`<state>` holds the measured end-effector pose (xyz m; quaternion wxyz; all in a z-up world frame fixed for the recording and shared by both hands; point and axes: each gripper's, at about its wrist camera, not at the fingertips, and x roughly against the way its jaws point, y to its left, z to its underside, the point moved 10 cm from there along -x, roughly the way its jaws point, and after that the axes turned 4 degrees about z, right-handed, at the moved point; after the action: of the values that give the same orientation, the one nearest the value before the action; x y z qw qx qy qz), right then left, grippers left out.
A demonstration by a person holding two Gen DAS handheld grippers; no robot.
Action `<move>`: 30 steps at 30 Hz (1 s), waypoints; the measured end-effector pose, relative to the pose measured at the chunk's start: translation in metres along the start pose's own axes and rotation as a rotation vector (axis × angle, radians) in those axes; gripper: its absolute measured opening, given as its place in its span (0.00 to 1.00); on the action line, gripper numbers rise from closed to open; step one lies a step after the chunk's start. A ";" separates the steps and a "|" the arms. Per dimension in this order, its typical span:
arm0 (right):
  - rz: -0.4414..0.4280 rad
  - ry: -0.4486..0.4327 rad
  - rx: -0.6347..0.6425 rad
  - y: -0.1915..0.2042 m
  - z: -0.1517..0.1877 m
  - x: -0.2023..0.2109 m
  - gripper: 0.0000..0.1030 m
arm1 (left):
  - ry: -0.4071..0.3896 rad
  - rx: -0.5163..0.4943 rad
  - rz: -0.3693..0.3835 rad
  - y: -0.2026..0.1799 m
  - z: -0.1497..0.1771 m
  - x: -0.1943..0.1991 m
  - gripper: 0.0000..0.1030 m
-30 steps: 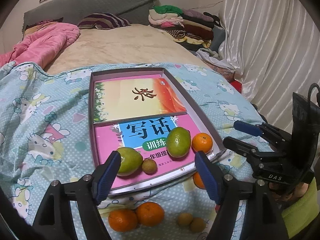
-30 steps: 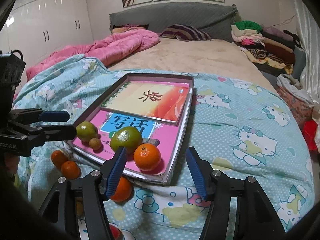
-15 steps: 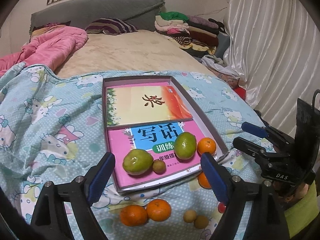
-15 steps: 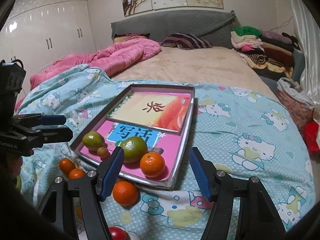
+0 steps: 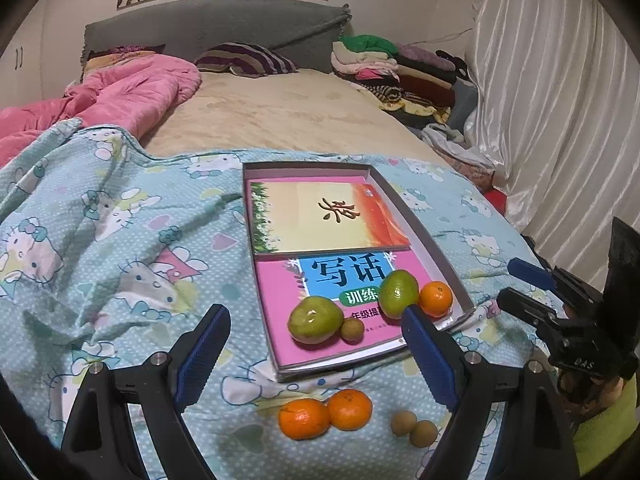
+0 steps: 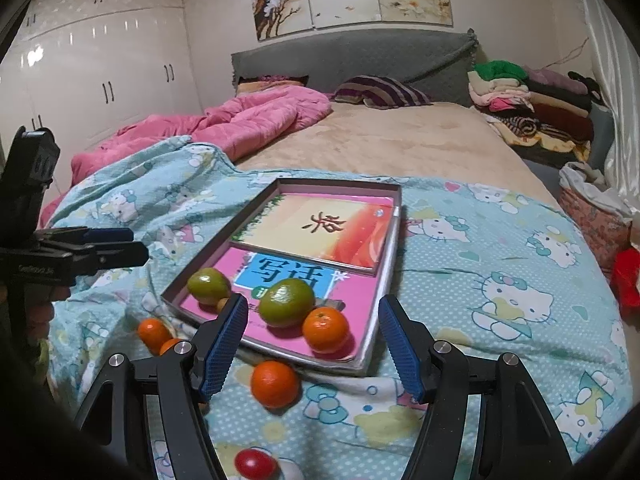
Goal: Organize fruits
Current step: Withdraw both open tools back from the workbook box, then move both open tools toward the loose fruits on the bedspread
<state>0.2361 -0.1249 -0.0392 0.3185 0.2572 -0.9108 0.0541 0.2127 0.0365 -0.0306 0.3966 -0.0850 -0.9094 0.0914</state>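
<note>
On the tray's near end: two green fruits (image 5: 315, 319), one orange (image 5: 436, 299).
Left hand-held gripper (image 5: 316, 352): wide open, empty.
Right hand-held gripper (image 6: 312, 344): wide open, empty.

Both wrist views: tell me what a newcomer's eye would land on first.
The shallow tray on the Hello Kitty blanket draws the eye: it holds two bright books, with two green fruits and one orange at its near end. More oranges lie loose on the blanket in front of it. The open left gripper and right gripper frame the scene, holding nothing.
</note>
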 end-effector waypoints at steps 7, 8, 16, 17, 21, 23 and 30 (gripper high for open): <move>-0.016 -0.010 0.022 0.013 -0.001 0.005 0.67 | -0.004 0.005 -0.018 0.009 0.008 0.007 0.85; -0.017 -0.011 0.022 0.013 -0.001 0.005 0.67 | -0.003 0.006 -0.018 0.009 0.009 0.007 0.85; -0.032 -0.010 0.034 0.024 0.004 0.011 0.67 | 0.006 0.013 -0.016 0.015 0.019 0.011 0.85; -0.035 -0.008 0.033 0.024 0.007 0.012 0.67 | 0.009 0.015 -0.018 0.016 0.021 0.011 0.85; -0.046 0.007 0.040 0.031 0.018 0.015 0.67 | 0.021 0.021 -0.024 0.020 0.028 0.010 0.85; -0.053 0.012 0.044 0.034 0.022 0.017 0.67 | 0.032 0.020 -0.023 0.020 0.034 0.008 0.85; -0.076 0.031 0.063 0.045 0.032 0.017 0.67 | 0.064 0.007 -0.023 0.017 0.049 0.002 0.85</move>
<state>0.1843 -0.1017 -0.0511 0.3259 0.3009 -0.8931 0.0747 0.1768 0.0482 -0.0663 0.4270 -0.0762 -0.8968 0.0874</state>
